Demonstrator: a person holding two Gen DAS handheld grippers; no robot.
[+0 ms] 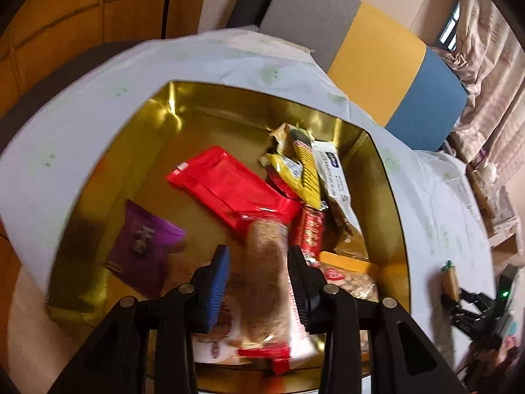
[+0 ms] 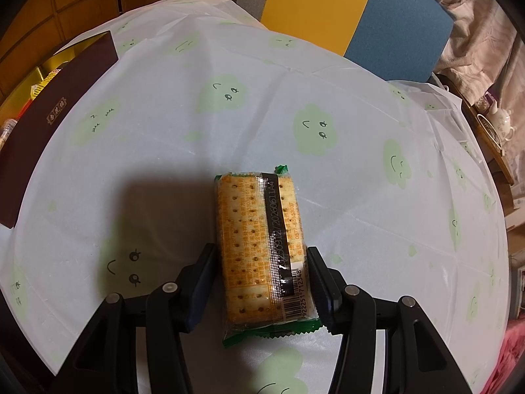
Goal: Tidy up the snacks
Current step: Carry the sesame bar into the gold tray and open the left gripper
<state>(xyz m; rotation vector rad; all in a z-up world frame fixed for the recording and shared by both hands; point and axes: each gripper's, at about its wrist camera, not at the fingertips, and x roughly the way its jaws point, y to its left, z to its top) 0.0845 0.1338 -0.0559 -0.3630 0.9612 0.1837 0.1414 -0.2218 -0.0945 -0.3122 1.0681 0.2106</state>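
My right gripper [image 2: 261,282] is clamping a cracker pack [image 2: 259,246] above the tablecloth [image 2: 328,98]. My left gripper [image 1: 259,282], jaws parted (blurred), is straddling a biscuit pack [image 1: 267,275] over the crowded gold tin [image 1: 108,151].

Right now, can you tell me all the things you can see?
Gold tin: one, gold inside, dark red outside, on the table.
Long red packet: one, in the tin.
Purple packet: one, in the tin's left corner.
Yellow packets: a heap, exact count unclear, at the tin's right wall.
Oat-coloured biscuit pack: one, blurred, between the left gripper's fingers.
Cracker pack: one, green-edged, in the right gripper.
Tablecloth: one, white with green clouds.
Chair: one, grey, yellow, blue.
Left gripper: black, over the tin.
Right gripper: black, holding the cracker pack.
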